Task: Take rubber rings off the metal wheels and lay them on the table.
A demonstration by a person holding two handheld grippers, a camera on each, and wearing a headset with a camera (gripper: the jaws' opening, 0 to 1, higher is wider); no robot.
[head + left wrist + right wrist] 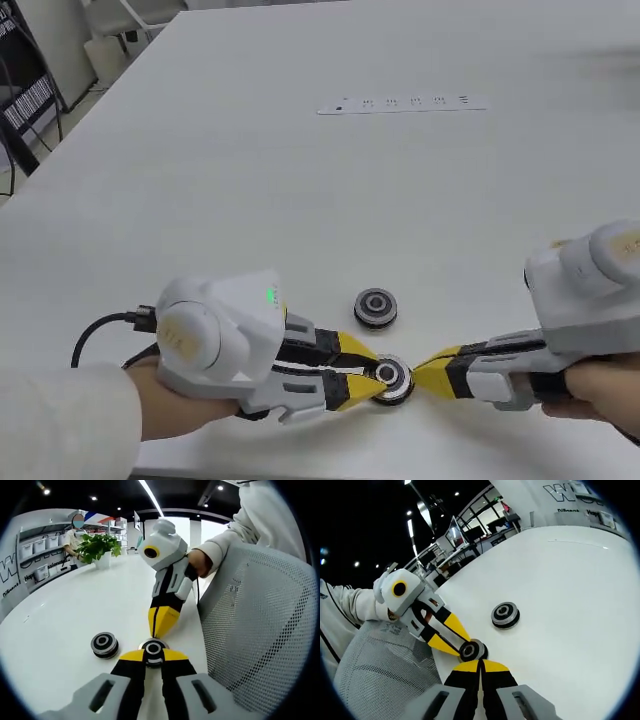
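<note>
The left tongs (371, 379) are clamped across a metal wheel (390, 377) on the table (300, 180), pinning it flat. Just beyond their tips a second wheel (376, 307) waits, ring on. The right tongs (418, 372) meet the pinned wheel from the far side, jaws nearly together at its black rubber ring (464, 652) (nipped or not, I can't tell). This looks like the peeling step. Next, catch the ring's edge and draw it away from the left tongs.

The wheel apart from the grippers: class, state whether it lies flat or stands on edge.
Flat. The free wheel rests on the table, its round face and centre hole facing up.
</note>
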